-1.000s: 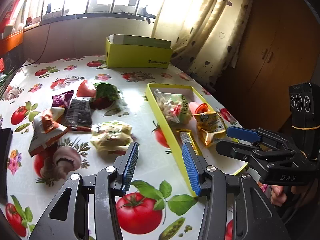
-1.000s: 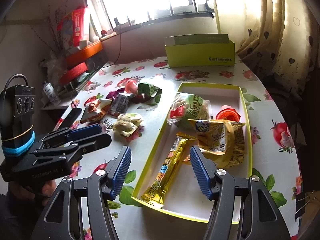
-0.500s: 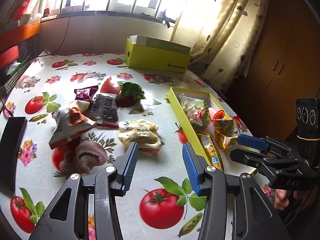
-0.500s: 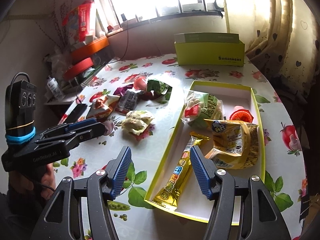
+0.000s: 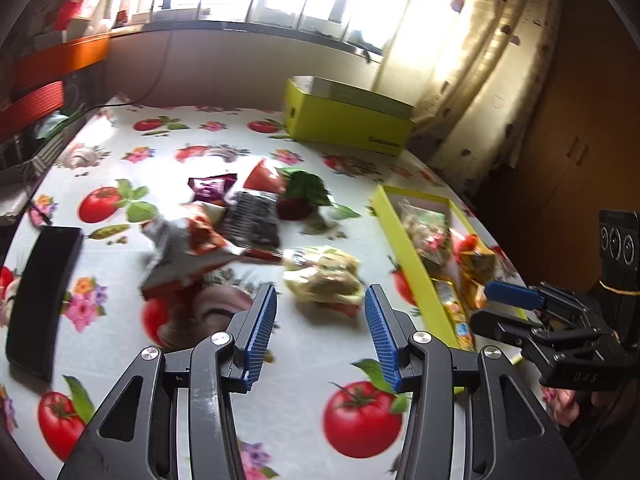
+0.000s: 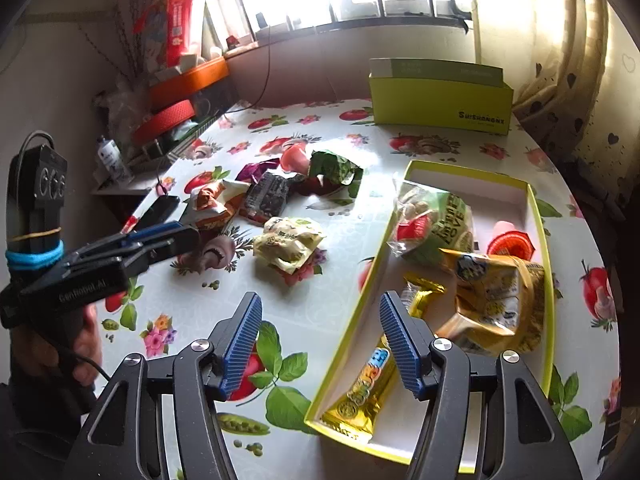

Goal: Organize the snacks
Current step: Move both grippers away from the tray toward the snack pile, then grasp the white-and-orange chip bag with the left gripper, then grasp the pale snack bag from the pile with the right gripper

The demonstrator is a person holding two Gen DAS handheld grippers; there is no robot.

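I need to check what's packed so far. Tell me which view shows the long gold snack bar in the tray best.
The right wrist view: the gold snack bar lies almost full length along the yellow tray wall, sharp and close, partly behind a gripper finger. The left wrist view shows only a foreshortened, blurred strip of it beside the tray wall.

The counter [image 6: 328,312] is covered in white cloth printed with red tomatoes, green leaves, mushrooms and small flowers. A lime-yellow tray [image 6: 352,320] with a white floor is seen, and in it a gold bar wrapper [image 6: 368,388] and a yellow pouch [image 6: 496,300]. Both tongs [image 5: 320,336] [image 6: 320,344] are black with ribbed blue pads. A pale yellow-green packet [image 5: 324,276] is seen.
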